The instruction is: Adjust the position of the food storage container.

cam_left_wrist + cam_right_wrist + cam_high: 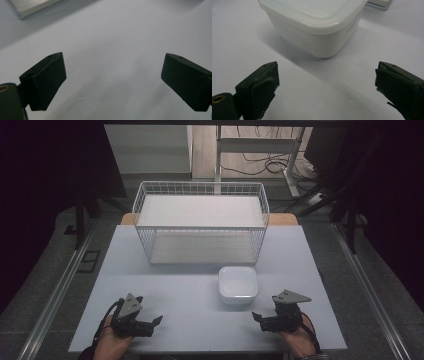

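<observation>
Both our hand-held grippers, left hand-held gripper [156, 324] and right hand-held gripper [256, 319], gape wide, empty above the pale desk [190, 310]; the lidded square white plastic container [238, 284] sits just beyond the right.

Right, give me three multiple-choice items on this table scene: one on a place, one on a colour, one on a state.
1. Where does the lidded tub stand?
A. inside the wire basket
B. on the table in front of the wire basket
C. between the left gripper's jaws

2. What colour is the tub?
A. white
B. red
C. black

3. How does the right gripper stand?
A. shut on the tub
B. shut on nothing
C. open, holding nothing

Answers:
1 B, the high view shows it on the table top, nearer the person than the basket.
2 A, its walls and lid are white in the right gripper view.
3 C, its jaws stand wide apart with bare table between them, short of the tub.
</observation>
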A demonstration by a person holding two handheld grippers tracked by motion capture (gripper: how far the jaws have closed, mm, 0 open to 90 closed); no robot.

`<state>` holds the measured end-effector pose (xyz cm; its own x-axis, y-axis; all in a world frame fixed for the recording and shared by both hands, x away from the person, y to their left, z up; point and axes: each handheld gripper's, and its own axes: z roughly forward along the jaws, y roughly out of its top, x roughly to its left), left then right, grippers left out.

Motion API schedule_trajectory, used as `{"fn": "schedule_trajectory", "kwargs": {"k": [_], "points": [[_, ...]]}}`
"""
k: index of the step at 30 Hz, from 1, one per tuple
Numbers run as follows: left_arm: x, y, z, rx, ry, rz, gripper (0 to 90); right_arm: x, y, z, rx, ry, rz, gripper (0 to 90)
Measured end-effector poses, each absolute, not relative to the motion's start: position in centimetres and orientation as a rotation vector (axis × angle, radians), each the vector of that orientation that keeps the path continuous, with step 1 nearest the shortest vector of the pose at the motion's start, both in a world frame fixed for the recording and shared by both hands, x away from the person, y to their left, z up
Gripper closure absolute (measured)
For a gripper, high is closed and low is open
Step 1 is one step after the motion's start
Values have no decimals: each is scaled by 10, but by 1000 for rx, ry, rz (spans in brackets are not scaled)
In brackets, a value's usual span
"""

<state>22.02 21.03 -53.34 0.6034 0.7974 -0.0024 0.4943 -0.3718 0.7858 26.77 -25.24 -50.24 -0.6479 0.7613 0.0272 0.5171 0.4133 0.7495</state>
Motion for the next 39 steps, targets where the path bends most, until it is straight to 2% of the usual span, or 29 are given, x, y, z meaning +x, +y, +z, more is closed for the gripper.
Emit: {"fn": "schedule_trajectory", "kwargs": {"k": [5,10,21,31,33,35,36,37,39], "points": [[221,211,-534,2027,1025,488,47,269,-252,-505,1099,2364,1096,40],[224,211,-536,2019,1035,423,37,270,-251,-507,1085,2368,1096,31],[224,212,-535,1974,1027,430,24,272,-250,-508,1082,2357,1085,28],[224,209,-536,2019,991,483,14,276,-252,-501,1138,2302,1077,0],[224,209,-536,2020,990,486,13,278,-253,-499,1149,2308,1075,18],[224,208,-536,2023,989,485,13,280,-256,-497,1169,2305,1084,78],[224,208,-536,2025,988,483,13,282,-258,-494,1182,2303,1102,168],[224,208,-536,2025,988,483,13,282,-258,-494,1182,2303,1102,168],[224,207,-537,2033,989,484,12,285,-261,-491,1181,2293,1096,281]]}}
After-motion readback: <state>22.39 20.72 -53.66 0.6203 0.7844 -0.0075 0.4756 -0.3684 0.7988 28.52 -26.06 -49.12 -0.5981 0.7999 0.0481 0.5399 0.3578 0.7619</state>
